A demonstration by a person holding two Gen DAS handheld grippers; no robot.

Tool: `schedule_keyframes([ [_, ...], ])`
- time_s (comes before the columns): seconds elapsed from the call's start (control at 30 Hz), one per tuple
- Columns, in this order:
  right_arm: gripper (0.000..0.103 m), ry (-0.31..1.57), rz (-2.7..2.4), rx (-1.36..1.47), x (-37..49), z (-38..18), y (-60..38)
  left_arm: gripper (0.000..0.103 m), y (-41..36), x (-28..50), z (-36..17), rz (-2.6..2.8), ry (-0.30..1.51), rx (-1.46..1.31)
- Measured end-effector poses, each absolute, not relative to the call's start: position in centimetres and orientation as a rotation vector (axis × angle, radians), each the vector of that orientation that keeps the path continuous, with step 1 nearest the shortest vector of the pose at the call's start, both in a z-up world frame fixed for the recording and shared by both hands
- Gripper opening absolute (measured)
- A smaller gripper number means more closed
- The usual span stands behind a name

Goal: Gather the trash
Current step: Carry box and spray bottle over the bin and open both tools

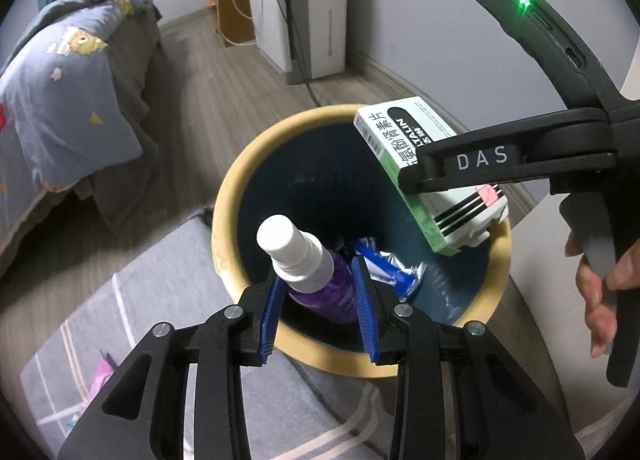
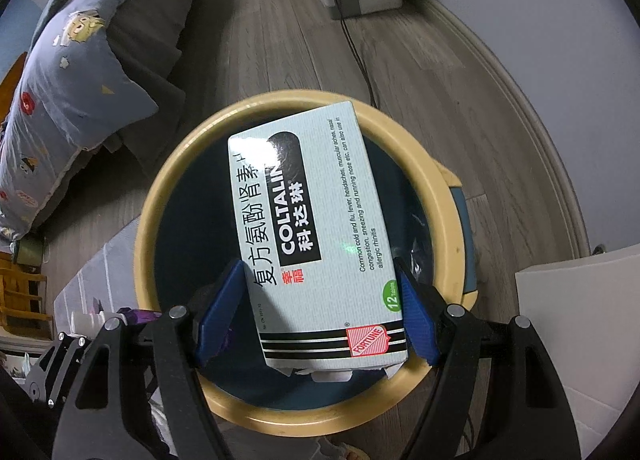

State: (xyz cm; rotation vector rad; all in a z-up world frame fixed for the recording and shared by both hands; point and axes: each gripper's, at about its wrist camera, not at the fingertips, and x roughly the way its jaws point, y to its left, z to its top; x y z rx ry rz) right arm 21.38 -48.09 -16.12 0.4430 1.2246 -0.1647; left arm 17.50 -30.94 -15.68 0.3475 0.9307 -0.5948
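While both grippers are hanging over the yellow-rimmed trash bin (image 1: 224,195), the left gripper (image 1: 320,300) is pinching a purple spray bottle (image 1: 320,280) narrowly, its long axis running out past the fingers (image 1: 269,316). The right gripper (image 2: 320,316) is clamping a Coltalin medicine box (image 2: 316,227) widely, its length likewise stretching ahead. The bin mouth is lying directly beneath both.

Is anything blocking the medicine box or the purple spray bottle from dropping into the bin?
Nothing visible does. The medicine box and purple spray bottle both hang over the bin, whose mouth is open, with only a blue wrapper at the bottom.
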Motion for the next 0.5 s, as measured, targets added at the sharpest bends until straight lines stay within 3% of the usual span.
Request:
schedule_keyframes([
  [0.33, 0.075, 1.222, -0.167, 0.464, 21.6, -16.4, -48.2, 0.037, -30.2, 17.8, -15.6, -0.594, 0.923, 0.346],
  [0.4, 0.086, 1.204, -0.179, 0.467, 21.5, -15.9, -48.3, 0.044, -30.1, 17.8, -15.7, -0.591, 0.928, 0.343],
  [0.5, 0.090, 1.179, -0.194, 0.469, 21.4, -15.0, -48.6, 0.058, -29.6, 17.5, -15.4, -0.581, 0.919, 0.345],
])
